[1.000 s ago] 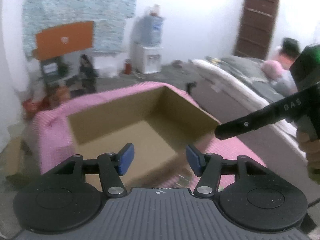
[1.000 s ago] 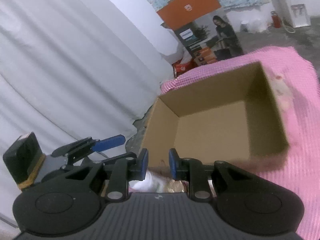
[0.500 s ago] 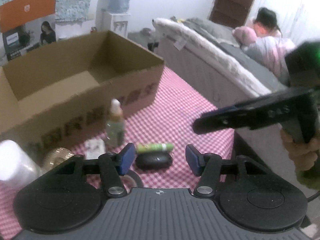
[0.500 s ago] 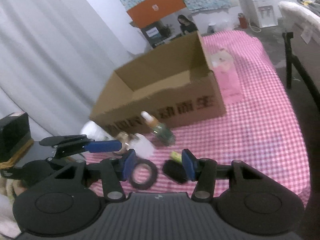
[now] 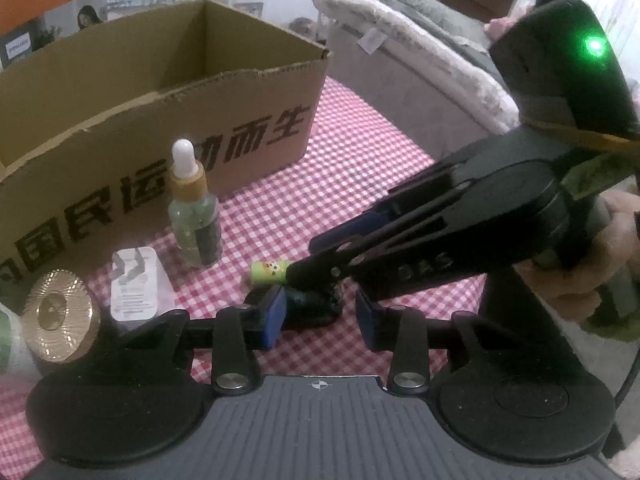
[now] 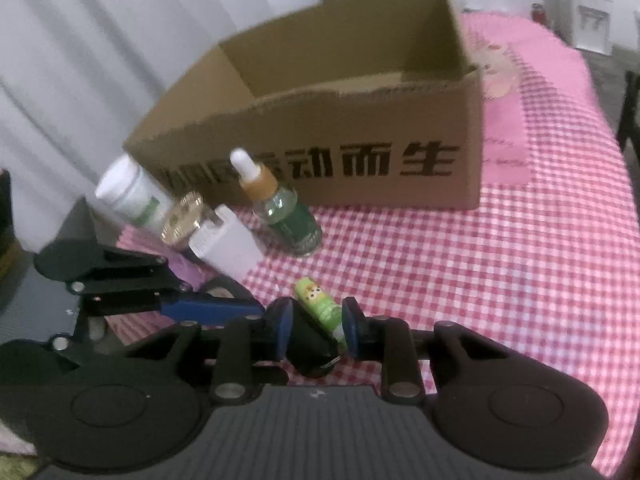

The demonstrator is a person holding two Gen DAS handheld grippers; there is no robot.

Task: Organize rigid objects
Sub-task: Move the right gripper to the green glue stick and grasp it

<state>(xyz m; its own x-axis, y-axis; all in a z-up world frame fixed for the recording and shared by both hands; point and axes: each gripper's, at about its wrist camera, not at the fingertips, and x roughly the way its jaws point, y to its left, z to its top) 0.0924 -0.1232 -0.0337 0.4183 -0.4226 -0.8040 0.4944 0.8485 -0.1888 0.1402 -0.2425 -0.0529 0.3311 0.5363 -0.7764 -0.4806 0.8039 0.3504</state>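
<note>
A small green tube (image 6: 316,304) lies on the pink checked cloth against a black oval object (image 5: 310,306). My right gripper (image 6: 316,328) is low over both, its jaws closing with the tube's near end and the black object (image 6: 310,350) between the pads; I see no firm press. My left gripper (image 5: 319,318) is closing too, with the black object between its blue pads and a gap on the right side. In the left wrist view the right gripper (image 5: 304,262) reaches in from the right, tips at the green tube (image 5: 268,272).
An open cardboard box (image 5: 240,120) stands behind. In front of it are a dropper bottle (image 5: 194,220), a white plug adapter (image 5: 134,286), a gold lid (image 5: 60,320) and a white jar (image 6: 132,192). A bed (image 5: 420,52) lies to the right of the table.
Both grippers have dropped from above the box to the items in front of it. Both pairs of jaws have narrowed around the black object and green tube.
</note>
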